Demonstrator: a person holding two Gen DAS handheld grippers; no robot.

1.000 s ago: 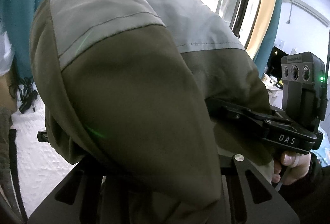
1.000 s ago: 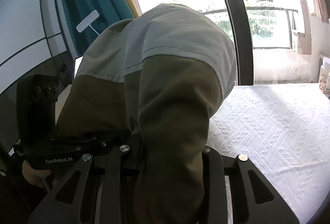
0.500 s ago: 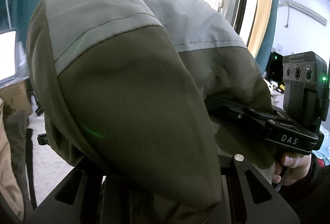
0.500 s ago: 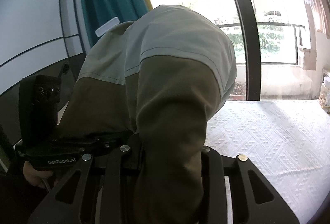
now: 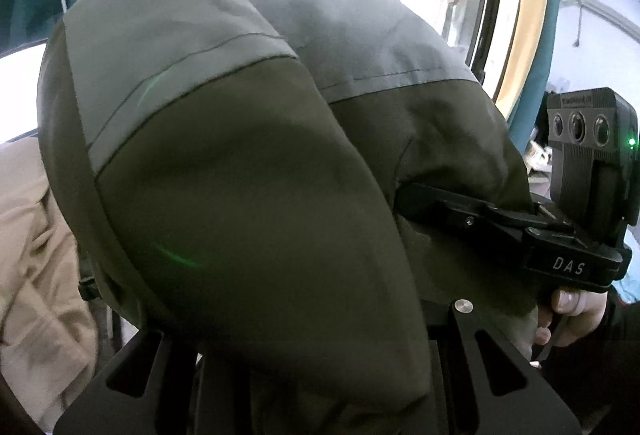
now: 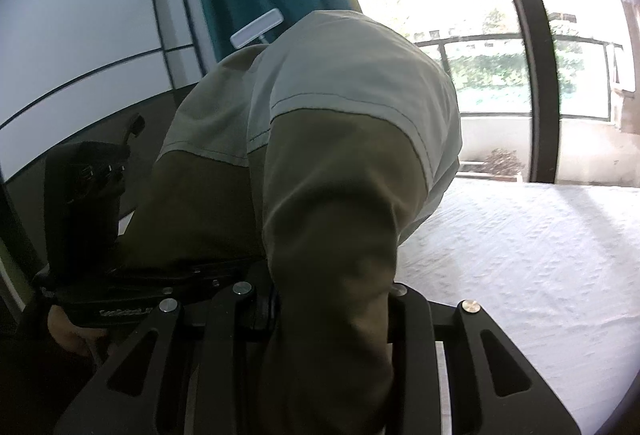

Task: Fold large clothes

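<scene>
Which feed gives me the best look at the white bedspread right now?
The right wrist view: the white bedspread fills its lower right, textured weave visible, stretching to the window. In the left wrist view the olive-and-grey garment blocks nearly everything, and no bedspread can be made out.

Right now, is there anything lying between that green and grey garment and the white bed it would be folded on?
Nothing visible does. The garment hangs draped over the right hand-held gripper, and the stretch of white bedspread seen beside it looks bare. The cloth hides whatever lies directly underneath.
</scene>
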